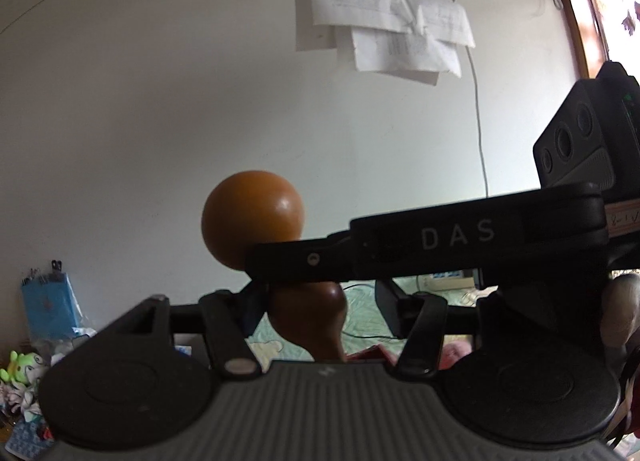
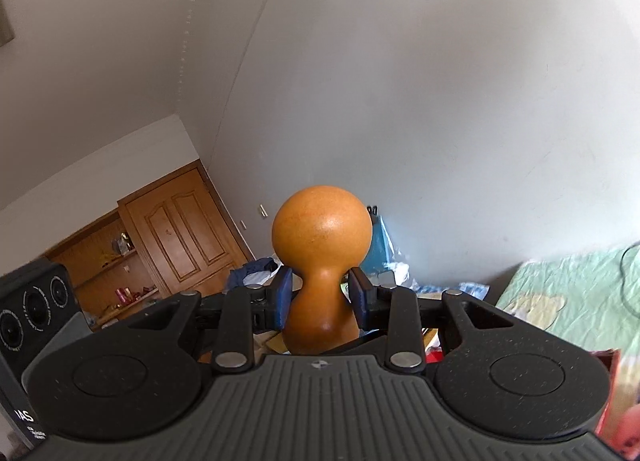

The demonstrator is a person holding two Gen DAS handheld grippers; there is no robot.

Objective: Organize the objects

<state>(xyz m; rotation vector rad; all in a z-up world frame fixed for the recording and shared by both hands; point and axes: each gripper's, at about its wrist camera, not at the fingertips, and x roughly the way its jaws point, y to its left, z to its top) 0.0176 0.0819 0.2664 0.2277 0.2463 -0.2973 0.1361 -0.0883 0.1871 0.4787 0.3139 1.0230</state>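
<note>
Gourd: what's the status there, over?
Right claw shut on gourd neck, held aloft. Left claw open around its lower bulb. Nothing in the way.

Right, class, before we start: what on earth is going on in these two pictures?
A person is holding a pair of tongs in each hand, and both are on one brown gourd. The right tongs pinch its narrow neck between blue pads, with the round top sticking up against the white wall. The left tongs sit around the lower, wider part; whether they press on it is unclear. The gourd is held up in the air above a bed with a green cover.
</note>
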